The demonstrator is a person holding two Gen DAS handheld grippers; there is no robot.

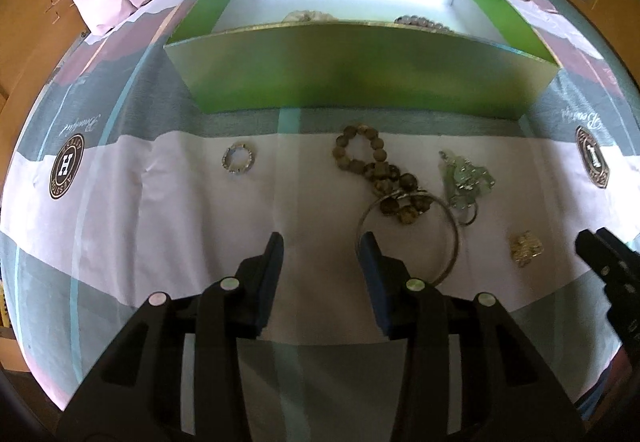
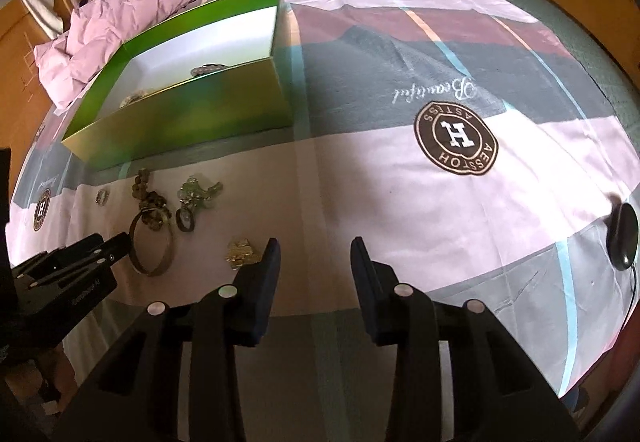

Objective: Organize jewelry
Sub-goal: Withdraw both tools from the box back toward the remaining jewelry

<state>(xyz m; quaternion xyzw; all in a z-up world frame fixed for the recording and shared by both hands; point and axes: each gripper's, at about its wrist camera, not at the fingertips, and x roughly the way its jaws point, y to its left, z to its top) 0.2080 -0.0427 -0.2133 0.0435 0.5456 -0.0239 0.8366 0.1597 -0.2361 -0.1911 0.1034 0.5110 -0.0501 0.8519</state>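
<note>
both grippers low over the bedspread [image 2: 400, 169], left gripper [image 1: 320, 246] and right gripper [image 2: 312, 252] jaws wide, empty

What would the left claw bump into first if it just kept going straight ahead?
Probably the bedsheet first, since the left claw points slightly down. The gap ahead is bare; the metal bangle sits just right of it. Beyond stands the green box. Depth is uncertain.

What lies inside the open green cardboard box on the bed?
Inside the green cardboard box, on its white floor, a pale knotted piece and a string of pale round beads show above the front wall. That wall hides their lower parts and the nearer floor.
</note>
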